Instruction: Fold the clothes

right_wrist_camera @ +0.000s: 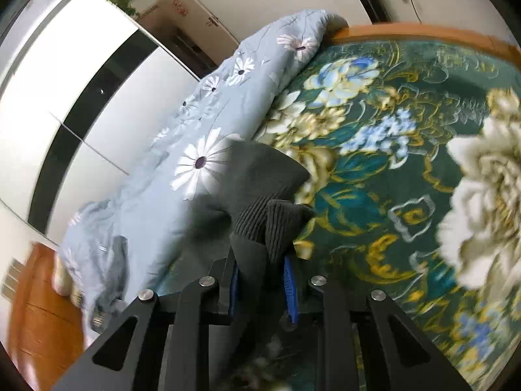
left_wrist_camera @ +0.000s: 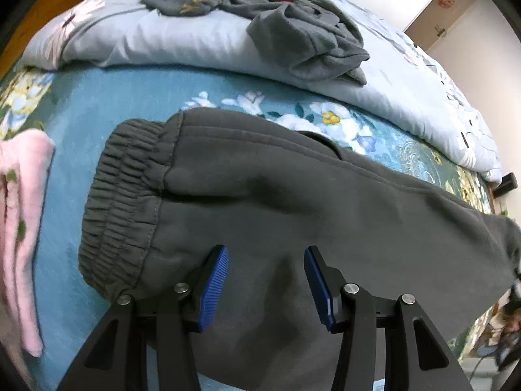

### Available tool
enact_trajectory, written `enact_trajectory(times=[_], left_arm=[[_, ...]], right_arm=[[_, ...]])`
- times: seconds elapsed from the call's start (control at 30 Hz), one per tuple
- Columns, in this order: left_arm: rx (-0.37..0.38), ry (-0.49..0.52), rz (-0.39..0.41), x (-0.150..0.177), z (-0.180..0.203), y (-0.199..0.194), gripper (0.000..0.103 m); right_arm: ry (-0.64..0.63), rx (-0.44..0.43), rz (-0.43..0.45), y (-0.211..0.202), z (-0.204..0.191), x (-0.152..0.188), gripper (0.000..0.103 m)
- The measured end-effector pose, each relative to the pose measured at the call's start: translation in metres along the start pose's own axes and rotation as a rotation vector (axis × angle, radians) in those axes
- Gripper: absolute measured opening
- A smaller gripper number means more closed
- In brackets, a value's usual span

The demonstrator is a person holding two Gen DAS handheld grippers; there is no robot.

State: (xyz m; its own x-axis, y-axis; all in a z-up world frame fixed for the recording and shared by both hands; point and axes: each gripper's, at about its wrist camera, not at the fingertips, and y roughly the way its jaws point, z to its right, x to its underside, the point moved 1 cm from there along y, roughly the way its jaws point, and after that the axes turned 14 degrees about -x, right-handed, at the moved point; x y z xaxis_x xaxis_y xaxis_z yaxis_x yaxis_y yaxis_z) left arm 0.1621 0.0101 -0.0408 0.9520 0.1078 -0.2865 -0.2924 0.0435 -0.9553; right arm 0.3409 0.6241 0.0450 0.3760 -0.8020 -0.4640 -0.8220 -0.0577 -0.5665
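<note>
Dark grey sweatpants (left_wrist_camera: 276,195) lie flat on the teal floral bed cover (left_wrist_camera: 97,104), elastic waistband at the left, legs running off to the right. My left gripper (left_wrist_camera: 265,257) is open and empty, hovering just above the pants near the waistband end. In the right wrist view my right gripper (right_wrist_camera: 260,267) is shut on the ribbed cuff end of the grey sweatpants (right_wrist_camera: 260,189), lifting it above the bed cover (right_wrist_camera: 374,179).
A pale blue floral quilt (left_wrist_camera: 156,42) lies along the far side, with crumpled grey clothes (left_wrist_camera: 306,32) on it. A pink garment (left_wrist_camera: 22,215) lies at the left. White wardrobe doors (right_wrist_camera: 81,81) and a wooden bed frame (right_wrist_camera: 423,32) show in the right wrist view.
</note>
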Motion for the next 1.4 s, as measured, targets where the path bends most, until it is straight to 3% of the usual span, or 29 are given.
enact_trajectory(times=[0.13,0.33,0.43,0.57,0.77,0.87,1.1,1.17,1.2,1.3,1.4], left_arm=[[-0.005,0.015,-0.003,0.001,0.002,0.002,0.053],[-0.029,0.032,-0.004,0.001,0.006,0.004,0.053],[-0.029,0.027,0.0,0.0,0.005,0.003,0.053],[0.006,-0.01,-0.01,-0.004,-0.002,0.005,0.053],[0.017,-0.029,-0.001,-0.007,-0.007,0.003,0.053],[0.043,-0.054,-0.013,-0.009,-0.013,0.004,0.053],[0.072,-0.05,-0.027,-0.011,-0.013,0.007,0.056],[0.08,-0.049,-0.031,-0.011,-0.012,0.006,0.057],[0.083,-0.049,-0.033,-0.012,-0.012,0.006,0.057],[0.098,-0.057,-0.036,-0.012,-0.013,0.005,0.058],[0.113,-0.06,-0.031,-0.012,-0.014,0.002,0.058]], right_arm=[[0.119,0.168,-0.109,0.032,0.052,0.018,0.024],[0.033,0.182,-0.071,0.025,0.022,0.009,0.024],[-0.148,0.189,-0.028,0.014,-0.03,0.003,0.024],[-0.534,0.207,-0.006,0.014,-0.121,0.023,0.024],[-1.012,0.17,-0.139,0.063,-0.225,0.139,0.024],[-1.128,0.144,-0.25,0.094,-0.241,0.204,0.024],[-1.153,0.188,-0.375,0.124,-0.235,0.277,0.027],[-1.138,0.157,-0.436,0.123,-0.234,0.285,0.041],[-1.132,0.131,-0.464,0.12,-0.233,0.288,0.053],[-1.107,0.036,-0.522,0.107,-0.237,0.293,0.055],[-1.076,0.036,-0.472,0.101,-0.242,0.281,0.056]])
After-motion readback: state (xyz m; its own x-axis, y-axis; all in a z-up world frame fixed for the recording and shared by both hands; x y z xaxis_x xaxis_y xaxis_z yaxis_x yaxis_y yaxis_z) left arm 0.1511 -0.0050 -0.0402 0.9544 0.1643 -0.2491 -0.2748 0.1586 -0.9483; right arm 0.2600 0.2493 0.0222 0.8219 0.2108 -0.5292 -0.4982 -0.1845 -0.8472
